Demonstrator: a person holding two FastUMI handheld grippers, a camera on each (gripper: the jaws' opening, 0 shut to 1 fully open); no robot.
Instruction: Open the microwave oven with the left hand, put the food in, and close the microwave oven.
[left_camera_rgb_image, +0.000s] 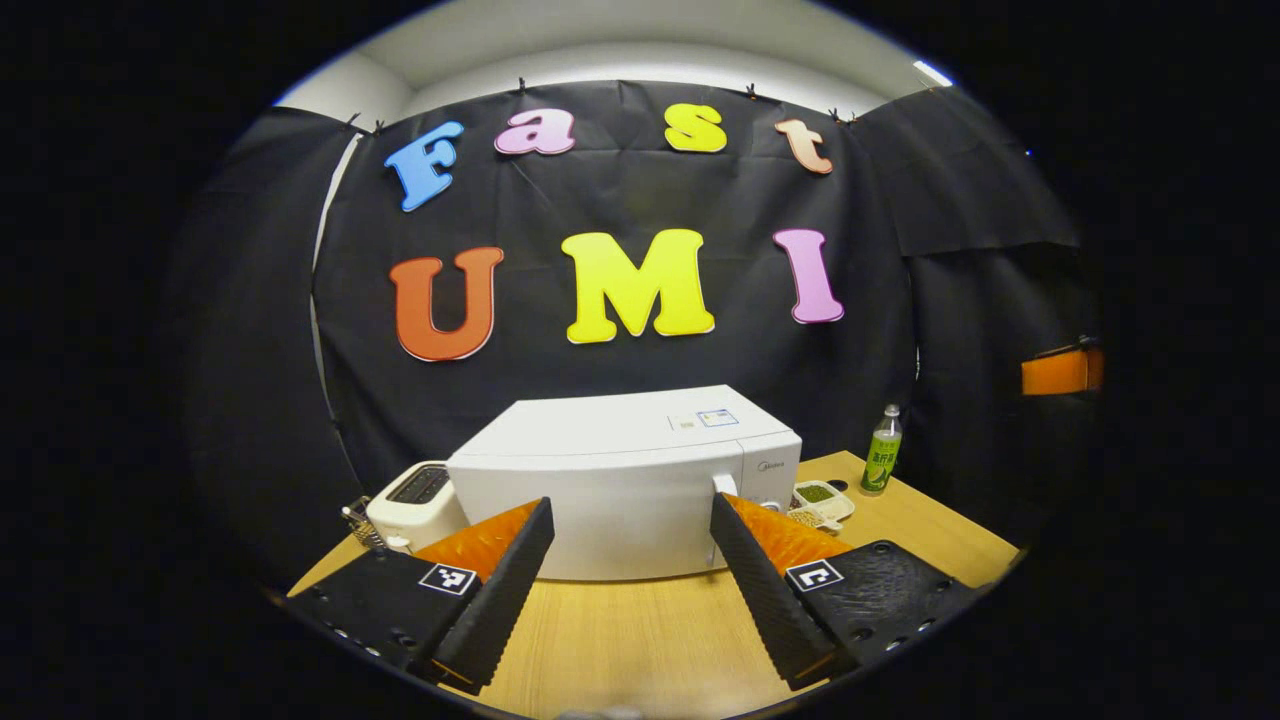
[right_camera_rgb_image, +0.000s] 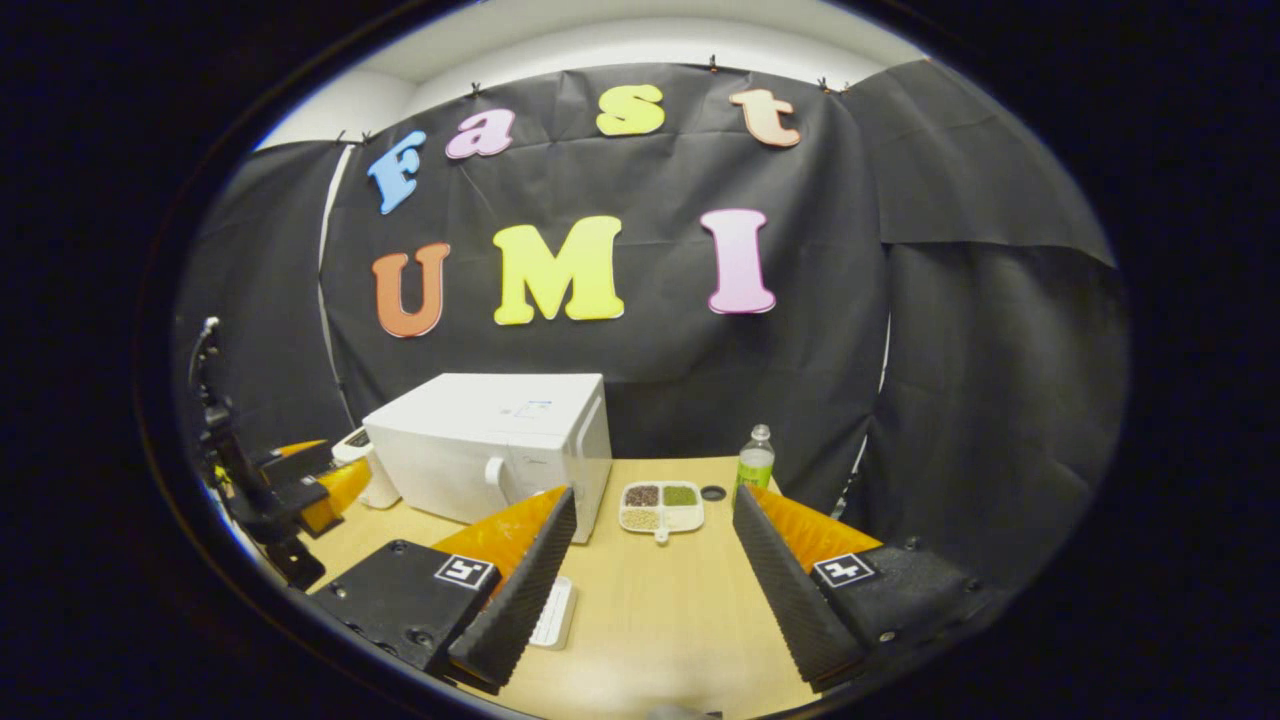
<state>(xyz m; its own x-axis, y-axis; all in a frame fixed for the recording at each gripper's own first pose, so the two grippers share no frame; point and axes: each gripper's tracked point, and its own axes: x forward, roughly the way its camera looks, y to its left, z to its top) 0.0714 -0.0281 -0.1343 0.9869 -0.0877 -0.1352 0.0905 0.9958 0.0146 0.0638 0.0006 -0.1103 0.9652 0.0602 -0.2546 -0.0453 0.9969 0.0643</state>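
Both claws gape, gripping nothing: left claw (left_camera_rgb_image: 632, 510) low centre facing the closed microwave (left_camera_rgb_image: 625, 480); right claw (right_camera_rgb_image: 652, 500) before the food tray (right_camera_rgb_image: 661, 507) on the bench (right_camera_rgb_image: 650, 620).

Even overhead light, brightest around twelve o'clock; sharp centre, strong fisheye bending at edges, perhaps slightly soft there.

Left gripper view looks low over the wooden table (left_camera_rgb_image: 640, 630), straight at the microwave (left_camera_rgb_image: 620, 480) front, fairly near, own fingers framing it at the bottom. Right gripper view sits farther right and a bit back, facing the table with the microwave (right_camera_rgb_image: 495, 445) off to its left and the food tray (right_camera_rgb_image: 662, 507) dead ahead. Both share microwave, tray (left_camera_rgb_image: 825, 500), green bottle (left_camera_rgb_image: 882, 452) (right_camera_rgb_image: 755, 463), tabletop and black backdrop.
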